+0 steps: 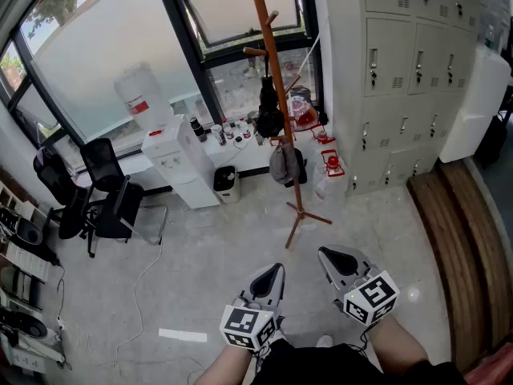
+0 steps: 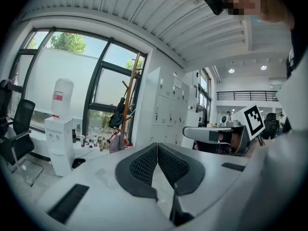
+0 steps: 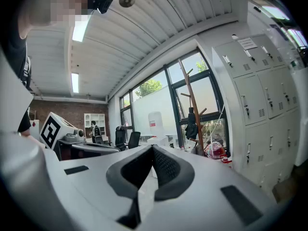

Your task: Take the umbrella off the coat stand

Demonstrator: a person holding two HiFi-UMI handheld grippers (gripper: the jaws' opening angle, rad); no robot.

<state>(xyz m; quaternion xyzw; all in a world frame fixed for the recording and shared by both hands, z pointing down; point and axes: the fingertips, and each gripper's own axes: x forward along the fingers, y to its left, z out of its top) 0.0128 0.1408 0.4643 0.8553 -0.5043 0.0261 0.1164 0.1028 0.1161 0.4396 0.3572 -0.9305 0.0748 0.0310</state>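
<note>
A tall orange-brown coat stand rises in front of the window, a few steps ahead of me. A folded black umbrella hangs from one of its pegs, and a grey bag hangs lower down. Both grippers are held low near my body, far short of the stand. My left gripper is shut and holds nothing, and my right gripper is likewise shut and empty. The left gripper view shows the stand and umbrella beyond the left gripper. In the right gripper view the umbrella hangs past the right gripper.
A white water dispenser and a small bin stand left of the stand's base. Black office chairs sit further left. Grey lockers line the right wall, with a wooden bench below. Bottles and red items crowd the sill.
</note>
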